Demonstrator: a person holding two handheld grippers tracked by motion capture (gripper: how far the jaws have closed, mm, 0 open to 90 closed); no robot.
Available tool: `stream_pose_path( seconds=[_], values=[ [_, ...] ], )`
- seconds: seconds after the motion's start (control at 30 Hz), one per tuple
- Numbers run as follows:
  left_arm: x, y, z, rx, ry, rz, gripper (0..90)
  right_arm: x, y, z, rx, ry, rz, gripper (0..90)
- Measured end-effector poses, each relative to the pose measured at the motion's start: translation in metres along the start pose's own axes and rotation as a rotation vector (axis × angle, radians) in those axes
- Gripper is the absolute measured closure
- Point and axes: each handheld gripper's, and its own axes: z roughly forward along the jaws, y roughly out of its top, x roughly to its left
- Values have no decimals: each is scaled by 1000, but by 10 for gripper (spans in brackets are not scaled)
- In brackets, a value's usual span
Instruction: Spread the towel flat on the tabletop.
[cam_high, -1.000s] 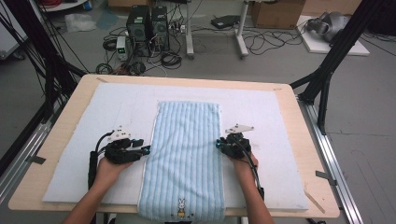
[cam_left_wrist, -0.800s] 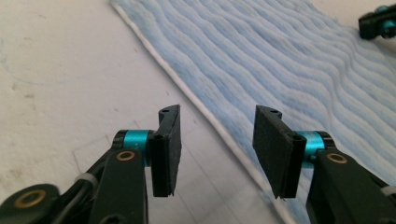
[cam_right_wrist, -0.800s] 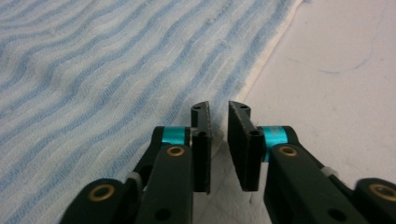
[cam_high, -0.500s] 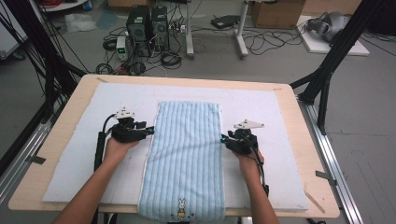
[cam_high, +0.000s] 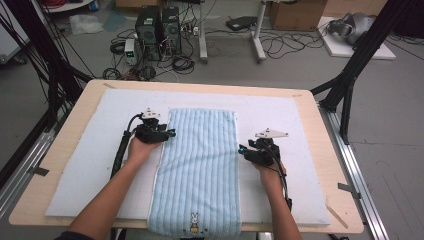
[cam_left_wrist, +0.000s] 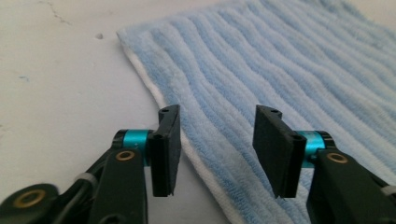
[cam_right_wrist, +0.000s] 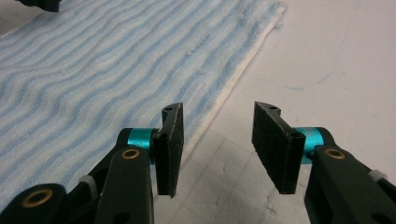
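While both claws stand with their jaws parted and nothing between them, the blue striped towel (cam_high: 200, 170) is left lying flat on the white mat (cam_high: 90, 165), stretched lengthwise down the middle of the worktop (cam_high: 320, 130), its near end with the rabbit emblem (cam_high: 193, 219) hanging at the worktop's near edge. The left claw (cam_high: 170, 133) is seen just beside the towel's left edge, toward the far corner of the cloth; in the left gripper view its jaws have just been closing a little, with the white-bound hem passing under the gap but not pinched. The right claw (cam_high: 242, 150) is parked just beside the towel's right edge, farther from the cloth's far end than its partner; its jaws have just been opening, and in the right gripper view only bare mat is framed between them, the hem lying against the left jaw.

A regrasp between folds appears to be in hand. What is called for next, by the look of it: each claw to be brought onto the towel's far corners, a jaw slipped under the hem, the cloth pinched, then lifted evenly toward the near edge.
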Motion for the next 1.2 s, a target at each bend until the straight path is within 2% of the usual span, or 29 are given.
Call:
stream_pose_path(
  seconds=[0.07,0.1,0.13,0.2,0.3,0.33,0.37,0.4,0.43,0.47,0.53,0.6,0.67,0.73,0.8,0.83,0.87,0.9,1.0,1.07,1.13,1.2],
  values=[
    [-3,0,1,7,26,48,673,0,0,0,1,-1,2,532],
    [-3,0,1,8,36,75,805,0,0,-1,2,-1,2,532],
    [-3,1,0,8,43,72,847,0,0,0,0,0,-1,532],
    [0,1,0,5,77,56,865,0,0,-1,0,0,-2,532],
    [4,0,-1,4,89,32,863,0,0,-1,0,-2,-2,532],
    [4,0,-1,3,92,29,848,0,0,0,1,-3,0,532],
    [5,0,-1,-1,99,20,784,1,0,0,4,-2,1,531],
    [6,0,-2,-1,100,0,658,1,0,1,2,-3,-7,532],
    [8,0,-3,-6,95,-21,575,2,1,2,2,-3,-10,535],
    [10,-1,-5,-7,94,-32,529,4,1,3,6,-8,-14,554],
    [13,-1,-10,-32,87,-63,487,7,2,7,-10,-21,-39,674],
    [16,-2,-15,-59,67,-78,449,11,4,11,-30,-2,-53,742],
    [17,-1,-19,-72,33,-95,390,16,7,19,0,27,-80,760],
    [17,0,-23,-94,11,-98,360,22,7,26,34,28,-126,772],
    [16,2,-27,-115,2,-100,328,24,6,32,81,-4,-162,781],
    [15,3,-29,-121,1,-96,325,24,6,32,81,-7,-155,784],
    [15,4,-30,-126,0,-94,322,23,8,32,82,-33,-156,797],
    [14,4,-31,-128,0,-91,318,23,8,31,96,-71,-166,795],
    [14,4,-33,-138,-9,-89,312,19,8,28,84,-61,-122,759],
    [14,1,-35,-163,-12,-87,310,16,10,23,40,-44,-110,716],
    [15,-2,-36,-161,-30,-90,298,14,12,16,-1,-47,-103,663],
    [16,-6,-38,-173,-40,-97,275,11,14,10,-23,-46,-95,572]
  ],
)
